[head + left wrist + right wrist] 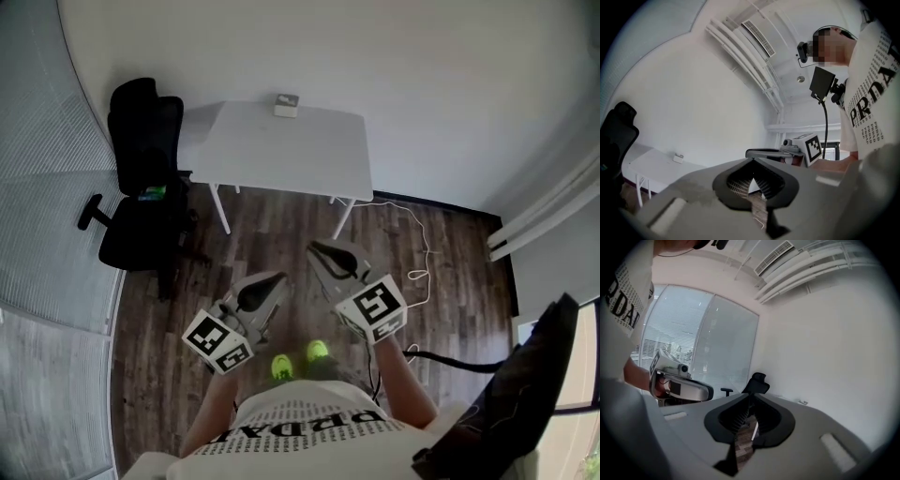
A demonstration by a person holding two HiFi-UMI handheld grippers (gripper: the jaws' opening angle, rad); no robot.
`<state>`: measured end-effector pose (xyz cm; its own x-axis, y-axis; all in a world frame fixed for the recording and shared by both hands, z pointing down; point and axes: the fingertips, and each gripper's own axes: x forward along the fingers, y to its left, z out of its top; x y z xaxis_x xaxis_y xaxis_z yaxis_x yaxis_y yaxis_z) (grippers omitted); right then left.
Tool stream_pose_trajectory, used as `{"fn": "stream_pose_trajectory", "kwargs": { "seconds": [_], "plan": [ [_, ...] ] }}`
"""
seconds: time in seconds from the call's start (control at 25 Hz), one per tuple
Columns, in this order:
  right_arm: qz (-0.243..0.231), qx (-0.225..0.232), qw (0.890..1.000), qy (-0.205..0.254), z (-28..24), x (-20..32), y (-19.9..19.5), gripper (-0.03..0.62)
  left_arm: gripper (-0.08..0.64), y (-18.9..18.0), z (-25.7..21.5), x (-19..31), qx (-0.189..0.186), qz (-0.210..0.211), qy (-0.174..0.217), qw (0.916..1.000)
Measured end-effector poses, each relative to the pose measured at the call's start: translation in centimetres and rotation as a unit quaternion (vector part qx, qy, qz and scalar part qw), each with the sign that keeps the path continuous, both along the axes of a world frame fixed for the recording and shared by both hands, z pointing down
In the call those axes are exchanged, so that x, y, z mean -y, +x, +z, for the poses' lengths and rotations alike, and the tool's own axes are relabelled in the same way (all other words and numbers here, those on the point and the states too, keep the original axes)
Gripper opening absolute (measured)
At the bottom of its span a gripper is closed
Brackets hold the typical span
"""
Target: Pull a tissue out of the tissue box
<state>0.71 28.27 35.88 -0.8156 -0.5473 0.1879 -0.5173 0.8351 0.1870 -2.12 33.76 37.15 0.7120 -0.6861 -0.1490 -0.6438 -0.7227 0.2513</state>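
Head view — table (281, 155), perhaps tissue box (287, 105).

1. A white short-sleeved T-shirt (300, 427) carries rows of black printed lettering.
2. The shoes (281, 367) are neon yellow-green.
3. The left gripper (279, 277) is a grey plastic shell with a black-lined teardrop opening and ribbed dark fingers (738, 183). Its near end carries a black-and-white marker cube (217, 342).
4. The right gripper (316, 247) has the same build and markings.
5. A black head-mounted camera box (822, 80) trails a black cable.
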Motion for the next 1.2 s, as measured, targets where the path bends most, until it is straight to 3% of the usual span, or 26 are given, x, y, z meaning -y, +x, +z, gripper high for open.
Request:
{"fn": "stream_pose_trajectory", "kwargs": {
  "seconds": [0.28,0.64,0.8,1.0,1.2],
  "plan": [
    [0.004,0.002,1.000,-0.004,0.5,3.3,1.9,0.026,-0.011,1.8,0.4,2.9,0.005,0.015,-0.011,0.9998],
    [-0.020,0.028,0.999,-0.005,-0.2,10.5,4.5,0.026,-0.011,4.2,-0.3,9.8,0.001,-0.005,-0.025,0.9997],
    [-0.029,0.032,0.999,-0.005,0.1,14.1,6.3,0.026,-0.011,5.6,0.2,13.1,-0.029,-0.008,-0.048,0.9984],
    [-0.039,0.027,0.999,-0.012,1.0,17.6,7.9,0.026,-0.011,8.0,2.2,15.6,-0.009,-0.005,-0.073,0.9973],
    [-0.071,0.023,0.997,-0.010,1.6,19.9,8.7,0.026,-0.011,9.7,3.4,18.3,-0.036,-0.024,-0.097,0.9943]
  ]
}}
